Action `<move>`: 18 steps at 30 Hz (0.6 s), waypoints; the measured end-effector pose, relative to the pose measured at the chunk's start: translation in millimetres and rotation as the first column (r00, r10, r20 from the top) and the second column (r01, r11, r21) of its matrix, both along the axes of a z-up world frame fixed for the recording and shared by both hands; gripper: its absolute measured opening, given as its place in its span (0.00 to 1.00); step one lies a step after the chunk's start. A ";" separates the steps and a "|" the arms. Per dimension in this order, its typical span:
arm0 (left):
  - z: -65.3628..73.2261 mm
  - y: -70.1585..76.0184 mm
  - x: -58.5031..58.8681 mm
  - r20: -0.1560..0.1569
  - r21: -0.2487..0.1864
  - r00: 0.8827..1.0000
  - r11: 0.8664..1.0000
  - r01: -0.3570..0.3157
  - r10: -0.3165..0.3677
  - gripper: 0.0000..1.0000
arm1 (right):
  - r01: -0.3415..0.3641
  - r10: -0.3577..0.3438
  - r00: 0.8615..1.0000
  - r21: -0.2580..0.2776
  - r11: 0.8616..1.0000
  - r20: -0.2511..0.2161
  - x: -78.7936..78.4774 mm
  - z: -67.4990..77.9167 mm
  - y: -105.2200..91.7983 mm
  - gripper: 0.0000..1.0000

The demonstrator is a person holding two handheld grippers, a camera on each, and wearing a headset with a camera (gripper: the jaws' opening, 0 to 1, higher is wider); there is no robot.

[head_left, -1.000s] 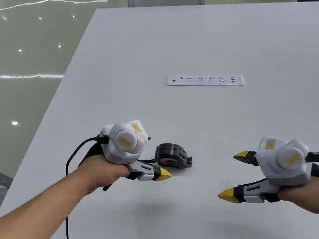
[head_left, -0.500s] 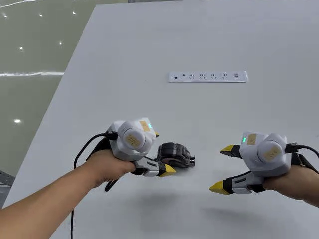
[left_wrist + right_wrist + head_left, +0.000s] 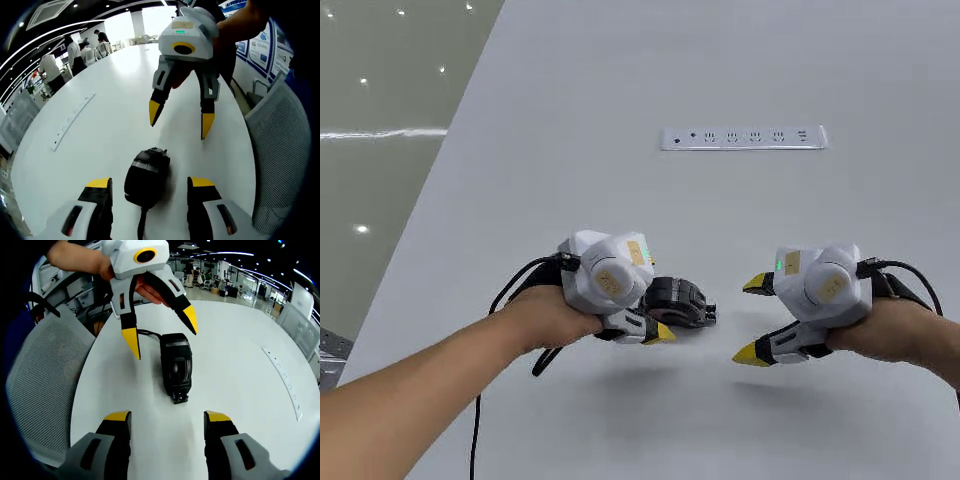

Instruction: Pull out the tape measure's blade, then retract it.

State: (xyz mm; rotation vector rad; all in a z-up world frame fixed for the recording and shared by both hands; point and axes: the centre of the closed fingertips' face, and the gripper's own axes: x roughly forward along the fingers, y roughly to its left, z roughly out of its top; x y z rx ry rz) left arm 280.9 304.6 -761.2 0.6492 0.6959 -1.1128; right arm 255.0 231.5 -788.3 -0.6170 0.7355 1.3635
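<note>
A black tape measure (image 3: 680, 301) lies on the white table (image 3: 620, 150), its blade drawn in. My left gripper (image 3: 654, 303) is open and straddles it; in the left gripper view the case (image 3: 147, 174) sits between the two yellow-tipped jaws with gaps on both sides. My right gripper (image 3: 752, 318) is open just to the right of the tape, with its tips facing it. In the right gripper view the tape measure (image 3: 176, 366) lies ahead of my right gripper (image 3: 167, 416), blade-tip end nearest, with the left gripper (image 3: 160, 330) over its far end.
A white power strip (image 3: 743, 137) lies farther back on the table. The table's left edge (image 3: 415, 215) drops to a shiny floor. A black cable (image 3: 510, 300) trails from the left gripper. A grey mesh chair (image 3: 45, 385) stands by the near edge.
My right gripper has moved left, closer to the tape measure, still open. The left gripper has stayed around the tape. The head camera has shifted a little.
</note>
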 end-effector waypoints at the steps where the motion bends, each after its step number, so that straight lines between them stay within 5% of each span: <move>1: -1.1 -0.8 0.3 0.000 0.002 1.000 1.000 0.008 -0.008 0.56 | -0.007 0.007 1.000 -0.001 1.000 0.005 0.9 -1.1 0.7 0.54; 18: -11.9 -4.1 6.9 -0.007 0.035 0.996 0.995 0.092 -0.092 0.50 | -0.110 0.111 0.994 -0.010 0.994 0.019 11.3 -18.0 18.8 0.44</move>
